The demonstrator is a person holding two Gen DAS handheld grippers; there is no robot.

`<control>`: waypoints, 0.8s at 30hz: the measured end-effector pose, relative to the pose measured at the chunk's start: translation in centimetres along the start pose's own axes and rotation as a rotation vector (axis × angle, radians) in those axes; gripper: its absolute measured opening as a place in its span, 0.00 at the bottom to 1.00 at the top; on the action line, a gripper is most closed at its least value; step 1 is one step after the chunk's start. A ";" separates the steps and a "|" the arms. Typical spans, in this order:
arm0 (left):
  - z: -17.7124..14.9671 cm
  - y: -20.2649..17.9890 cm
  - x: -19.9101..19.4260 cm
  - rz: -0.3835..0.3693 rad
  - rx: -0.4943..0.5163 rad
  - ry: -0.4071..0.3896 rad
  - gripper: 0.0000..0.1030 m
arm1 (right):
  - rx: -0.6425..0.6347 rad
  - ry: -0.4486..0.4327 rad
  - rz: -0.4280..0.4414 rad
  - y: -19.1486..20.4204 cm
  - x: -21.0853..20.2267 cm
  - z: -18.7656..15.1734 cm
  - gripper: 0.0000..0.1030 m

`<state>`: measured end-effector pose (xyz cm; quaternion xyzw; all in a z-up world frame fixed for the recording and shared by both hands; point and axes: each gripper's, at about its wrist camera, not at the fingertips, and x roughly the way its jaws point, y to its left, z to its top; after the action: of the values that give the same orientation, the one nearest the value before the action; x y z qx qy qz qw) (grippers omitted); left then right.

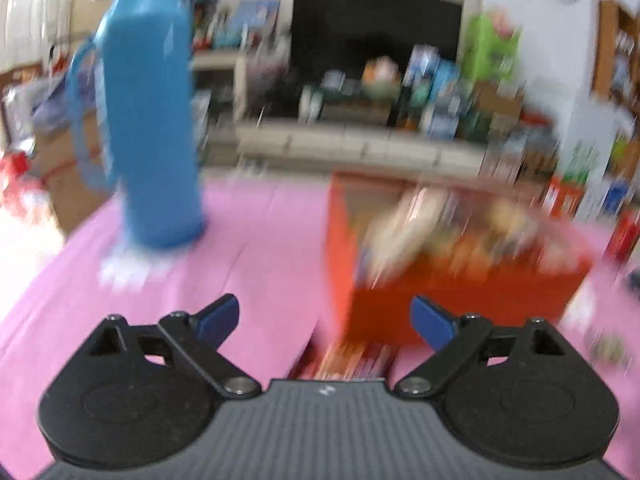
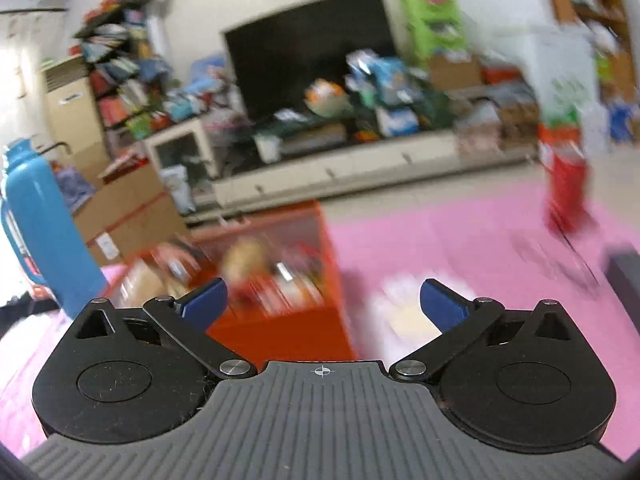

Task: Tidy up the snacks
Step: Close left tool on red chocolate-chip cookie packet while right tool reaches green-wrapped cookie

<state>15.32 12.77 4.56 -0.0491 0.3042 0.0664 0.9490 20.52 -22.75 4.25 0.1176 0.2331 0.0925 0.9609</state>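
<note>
An orange-red box [image 1: 452, 300] holding several snack packets stands on the pink table cover [image 1: 260, 240]; it also shows in the right wrist view [image 2: 288, 328]. A dark snack packet [image 1: 344, 360] lies flat just in front of my left gripper [image 1: 325, 320], which is open and empty, near the box's left front corner. My right gripper [image 2: 324, 304] is open and empty, above the box's right front part. A pale packet [image 2: 408, 316] lies on the pink cover between the right fingers. Both views are blurred.
A tall blue thermos [image 1: 152, 128] stands on the cover left of the box, also in the right wrist view [image 2: 44, 232]. A red carton [image 2: 566, 184] stands at the far right. A dark object [image 2: 624, 276] sits at the right edge. A cluttered TV cabinet [image 2: 360, 168] is behind.
</note>
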 end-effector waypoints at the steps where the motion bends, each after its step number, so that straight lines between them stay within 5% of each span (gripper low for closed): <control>1: -0.9 0.4 0.4 0.011 0.000 0.058 0.90 | 0.031 0.037 -0.013 -1.1 -0.5 -1.1 0.91; 5: -2.5 0.2 1.0 0.028 0.103 0.084 0.90 | 0.165 0.127 -0.034 -4.6 -1.6 -3.6 0.91; 10: -1.7 -1.6 3.3 -0.013 0.245 0.059 0.90 | 0.182 0.115 -0.076 -6.3 -1.5 -3.8 0.91; 15: -1.4 -2.1 5.7 -0.128 0.249 0.140 0.90 | 0.161 0.130 -0.023 -4.8 -0.8 -3.8 0.91; 19: -1.8 -2.2 7.8 -0.088 0.290 0.185 0.90 | 0.104 0.143 -0.012 -3.9 -0.7 -3.9 0.91; 24: -1.7 -2.1 9.3 -0.145 0.298 0.178 0.90 | 0.122 0.137 -0.045 -5.2 -0.8 -3.7 0.91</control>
<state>22.23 11.37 -2.14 0.0645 0.3893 -0.0523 0.9174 18.72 -27.22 0.01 0.1640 0.3060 0.0645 0.9356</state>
